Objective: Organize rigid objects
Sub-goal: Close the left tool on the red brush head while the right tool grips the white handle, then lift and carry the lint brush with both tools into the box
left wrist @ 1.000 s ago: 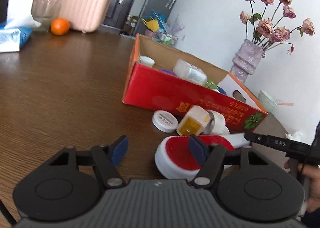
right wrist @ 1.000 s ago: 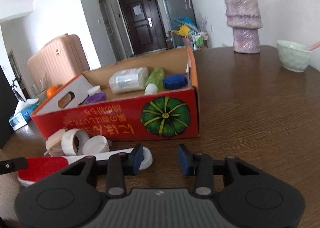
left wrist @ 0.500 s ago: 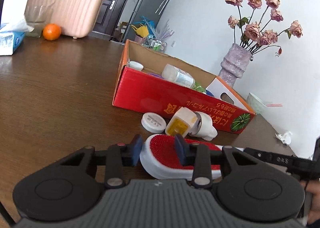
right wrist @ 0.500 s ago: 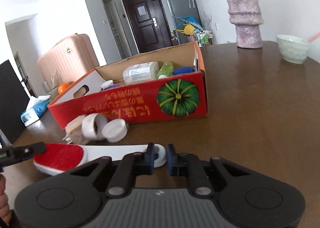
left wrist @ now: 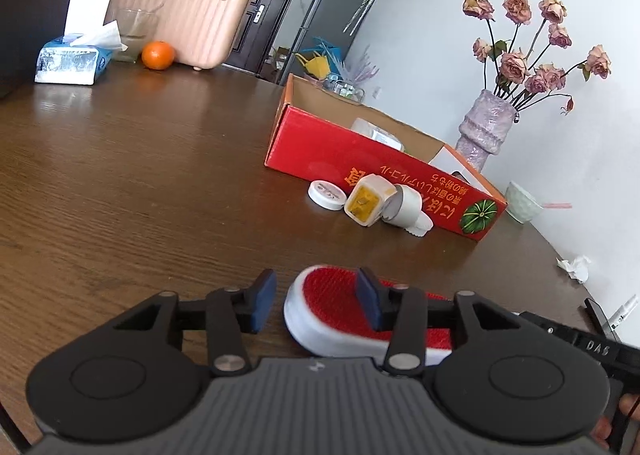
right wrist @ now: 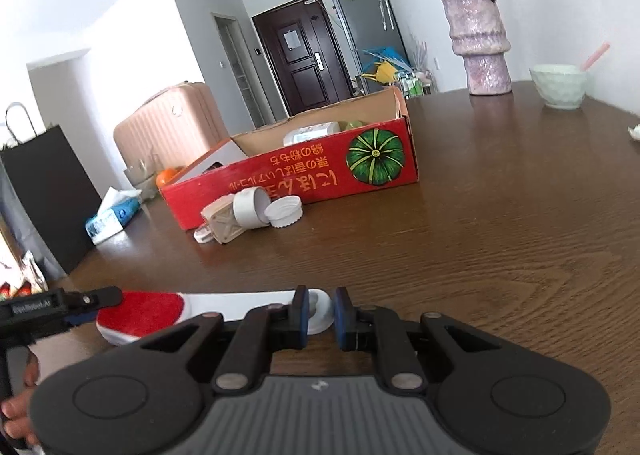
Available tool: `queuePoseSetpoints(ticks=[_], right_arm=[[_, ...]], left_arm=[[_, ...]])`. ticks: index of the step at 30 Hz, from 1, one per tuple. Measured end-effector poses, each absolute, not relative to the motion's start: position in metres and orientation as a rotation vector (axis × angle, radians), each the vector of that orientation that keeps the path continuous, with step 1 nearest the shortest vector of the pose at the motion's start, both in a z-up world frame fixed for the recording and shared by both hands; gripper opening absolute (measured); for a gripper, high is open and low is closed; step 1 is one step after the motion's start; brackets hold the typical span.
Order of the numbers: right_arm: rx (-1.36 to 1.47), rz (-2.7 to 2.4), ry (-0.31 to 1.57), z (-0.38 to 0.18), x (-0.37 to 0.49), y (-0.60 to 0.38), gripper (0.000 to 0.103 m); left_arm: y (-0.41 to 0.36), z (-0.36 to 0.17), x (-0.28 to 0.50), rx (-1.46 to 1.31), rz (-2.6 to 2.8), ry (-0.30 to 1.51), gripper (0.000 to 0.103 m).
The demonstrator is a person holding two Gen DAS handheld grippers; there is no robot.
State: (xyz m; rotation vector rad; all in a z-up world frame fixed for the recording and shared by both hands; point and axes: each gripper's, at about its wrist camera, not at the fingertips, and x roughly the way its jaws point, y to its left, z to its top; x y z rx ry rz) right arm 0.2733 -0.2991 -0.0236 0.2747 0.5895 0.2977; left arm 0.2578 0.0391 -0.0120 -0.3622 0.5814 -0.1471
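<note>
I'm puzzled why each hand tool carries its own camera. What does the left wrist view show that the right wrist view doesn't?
Only the left wrist view shows how the left claw stands: jaws apart, just opened wider, at the red head of the brush. It also shows the yellow face of the cube.
Only the right wrist view shows the right claw shut on the brush's white handle end, and a black paper bag.
Both show the brush, red box, pink suitcase, vase and orange.

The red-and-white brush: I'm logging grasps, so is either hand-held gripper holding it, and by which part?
The right hand-held gripper is shut on the brush at its white handle end. The left is open around its red head.
</note>
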Motion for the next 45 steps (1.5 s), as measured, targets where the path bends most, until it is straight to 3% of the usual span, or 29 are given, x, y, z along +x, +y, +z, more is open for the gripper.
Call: queuePoseSetpoints(ticks=[12, 18, 23, 29, 39, 45], right_arm=[[0.353, 0.271, 0.579, -0.033, 0.264, -0.304, 0.013], [0.399, 0.259, 0.460, -0.011, 0.259, -0.313, 0.014], [0.424, 0.265, 0.359, 0.031, 0.296, -0.320, 0.014], [0.470, 0.273, 0.370, 0.054, 0.383, -0.322, 0.014], [0.366, 0.241, 0.427, 0.034, 0.474, -0.288, 0.016], [0.212, 0.279, 0.460, 0.018, 0.487, -0.268, 0.016]], left_arm=[[0.035, -0.013, 0.249, -0.402, -0.169, 0.586, 0.044], [0.031, 0.014, 0.254, -0.392, -0.204, 0.505, 0.044], [0.027, 0.062, 0.295, -0.348, -0.246, 0.407, 0.044], [0.028, 0.090, 0.376, -0.344, -0.228, 0.404, 0.044], [0.043, 0.044, 0.460, -0.340, -0.182, 0.490, 0.045], [0.025, 0.025, 0.460, -0.230, -0.117, 0.500, 0.058]])
